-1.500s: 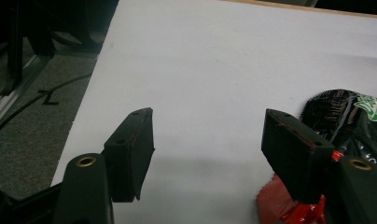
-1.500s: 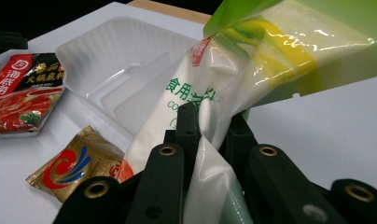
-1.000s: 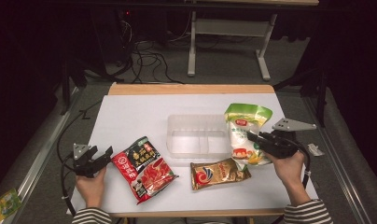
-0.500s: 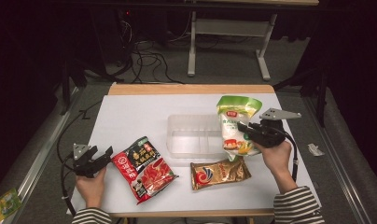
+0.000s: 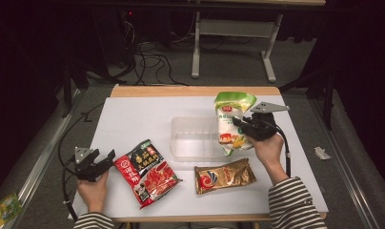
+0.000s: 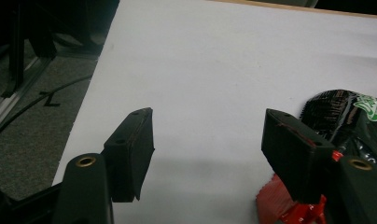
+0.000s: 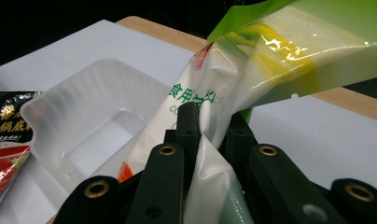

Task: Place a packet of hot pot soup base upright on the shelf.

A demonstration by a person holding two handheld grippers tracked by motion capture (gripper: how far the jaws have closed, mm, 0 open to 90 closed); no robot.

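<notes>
Right gripper (image 5: 239, 125): jaws pinching green-white bag (image 5: 232, 123), right of centre, over the clear tray (image 5: 193, 138) edge.
Left gripper (image 5: 105, 160): jaws spread, empty, lower left, beside red-black packet (image 5: 146, 171).

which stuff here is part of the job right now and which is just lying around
In the job:
- green pouch, pinched in the right gripper
- clear tray, beside the lifted pouch

Lying about:
- red packet, flat by the open left gripper
- gold packet, flat near the front edge
- cables on the floor behind the table
</notes>
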